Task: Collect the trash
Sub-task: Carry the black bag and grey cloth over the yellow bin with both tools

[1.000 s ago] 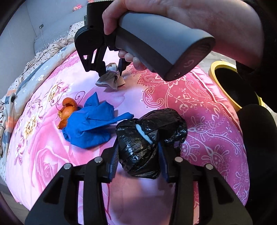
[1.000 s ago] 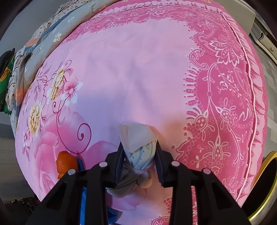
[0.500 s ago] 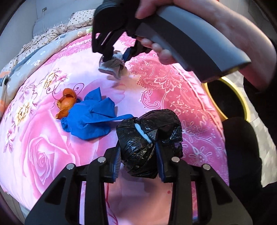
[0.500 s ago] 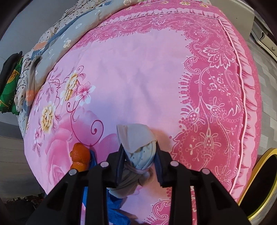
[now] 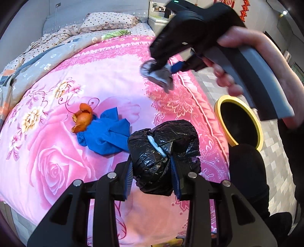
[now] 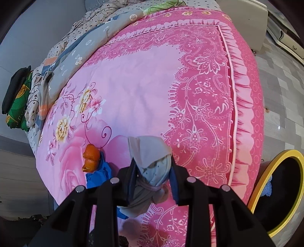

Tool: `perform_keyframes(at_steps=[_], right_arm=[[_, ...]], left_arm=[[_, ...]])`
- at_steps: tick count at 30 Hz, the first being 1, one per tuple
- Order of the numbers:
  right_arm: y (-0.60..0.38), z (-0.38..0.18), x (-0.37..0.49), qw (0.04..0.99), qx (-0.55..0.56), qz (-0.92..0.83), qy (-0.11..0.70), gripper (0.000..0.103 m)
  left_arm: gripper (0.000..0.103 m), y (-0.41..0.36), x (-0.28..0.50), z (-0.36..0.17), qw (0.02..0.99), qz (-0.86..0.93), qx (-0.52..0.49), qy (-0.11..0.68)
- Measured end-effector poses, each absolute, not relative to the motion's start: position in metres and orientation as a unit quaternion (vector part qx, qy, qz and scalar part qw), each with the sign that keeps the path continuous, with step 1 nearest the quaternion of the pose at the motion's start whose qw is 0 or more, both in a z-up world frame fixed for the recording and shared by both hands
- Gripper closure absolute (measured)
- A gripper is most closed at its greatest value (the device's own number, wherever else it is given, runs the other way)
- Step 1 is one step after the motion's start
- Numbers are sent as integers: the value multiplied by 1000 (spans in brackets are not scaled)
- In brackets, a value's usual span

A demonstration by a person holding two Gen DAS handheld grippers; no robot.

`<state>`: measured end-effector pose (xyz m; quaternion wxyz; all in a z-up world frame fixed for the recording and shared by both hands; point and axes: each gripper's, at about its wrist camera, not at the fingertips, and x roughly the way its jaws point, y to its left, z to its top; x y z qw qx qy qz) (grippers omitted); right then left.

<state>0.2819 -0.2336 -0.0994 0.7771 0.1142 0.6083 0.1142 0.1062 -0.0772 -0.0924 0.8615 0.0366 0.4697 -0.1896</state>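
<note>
Left wrist view: my left fingers (image 5: 152, 177) pinch a black bag bundle (image 5: 163, 153) and my right fingers (image 5: 167, 66) a grey rag (image 5: 159, 76), both lifted toward the yellow bin (image 5: 239, 121) beside the bed's edge.

Little can be read here. The grey quilt (image 6: 76, 57) at the head of the bed carries pale printed letters and round flower emblems, too small and bent to spell out. Red hangings (image 5: 245, 9) on the far wall are blurred beyond reading.

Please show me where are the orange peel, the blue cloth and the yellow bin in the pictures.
orange peel (image 5: 83, 118): left wrist view, on the middle of the curled peel.
blue cloth (image 5: 106, 135): left wrist view, on the middle of its crumpled folds.
yellow bin (image 5: 221, 99): left wrist view, on the upper left of its rim.
</note>
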Motion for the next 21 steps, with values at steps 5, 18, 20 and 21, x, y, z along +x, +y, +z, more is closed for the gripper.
perform_keyframes(at_steps=[5,18,20,21], right_arm=[[-259,-80,265,789,125,111,592,74],[-339,-43,220,812,148,79,560,74],[-353,-41,214,814,153,72,556,74],[-360,-39,210,815,156,69,554,74]], left_arm=[[71,-77,105,-79,864,-187,24,467],[71,-107,111,-44,868,-201,15,454],[71,-117,112,-40,867,-208,16,453],[71,-121,112,-38,866,-211,17,453]])
